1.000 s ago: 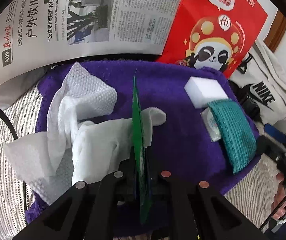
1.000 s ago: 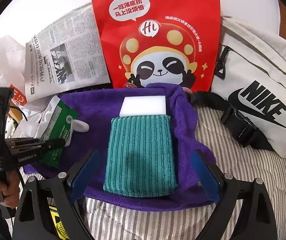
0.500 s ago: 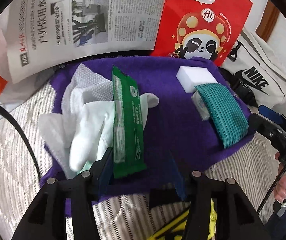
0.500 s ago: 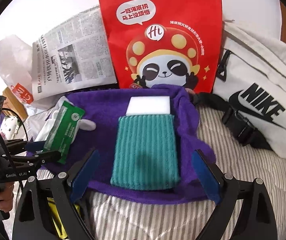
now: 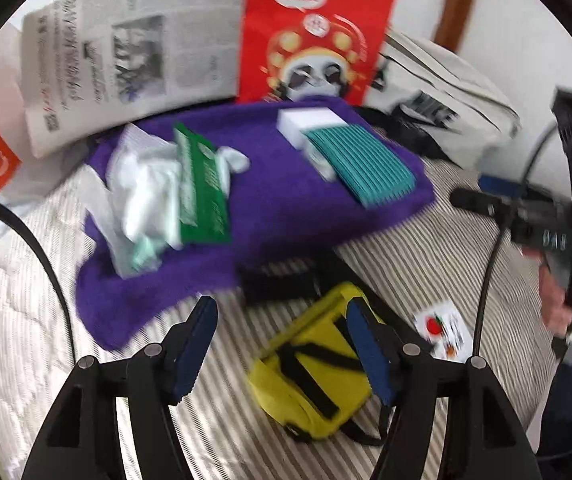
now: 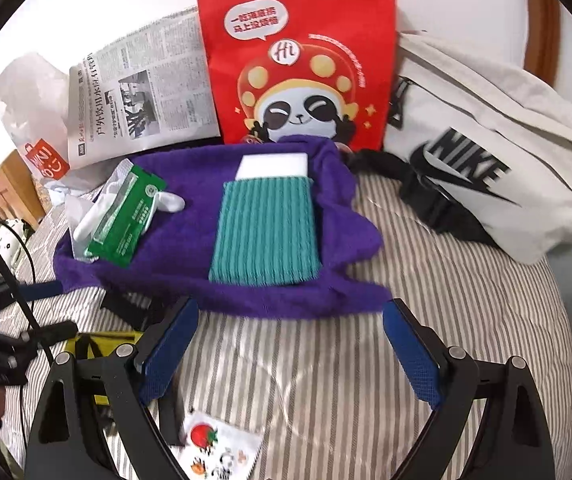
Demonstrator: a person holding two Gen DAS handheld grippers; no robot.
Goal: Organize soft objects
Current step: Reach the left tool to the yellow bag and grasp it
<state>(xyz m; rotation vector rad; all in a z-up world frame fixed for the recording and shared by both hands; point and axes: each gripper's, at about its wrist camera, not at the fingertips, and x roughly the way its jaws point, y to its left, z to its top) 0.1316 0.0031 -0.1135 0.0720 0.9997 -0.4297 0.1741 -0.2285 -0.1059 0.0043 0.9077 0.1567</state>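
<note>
Green packet (image 6: 126, 220) rests on purple towel (image 6: 190, 240) at nine o'clock; yellow bag (image 5: 314, 368) remains; left tongs (image 5: 282, 344), just opening, and right tongs (image 6: 290, 352) gape empty.

Two wrist fisheyes, angled down over bed.
Left looked from front-left, right square-on and near; both shared the purple towel (image 5: 286, 208) (image 6: 190, 264) and red panda bag (image 5: 314, 32) (image 6: 298, 60).

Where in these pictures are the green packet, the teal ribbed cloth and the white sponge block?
green packet (image 6: 126, 216): right wrist view, middle of its printed face.
teal ribbed cloth (image 6: 264, 232): right wrist view, centre of its ribbed top.
white sponge block (image 6: 272, 166): right wrist view, its exposed top behind the cloth.
</note>
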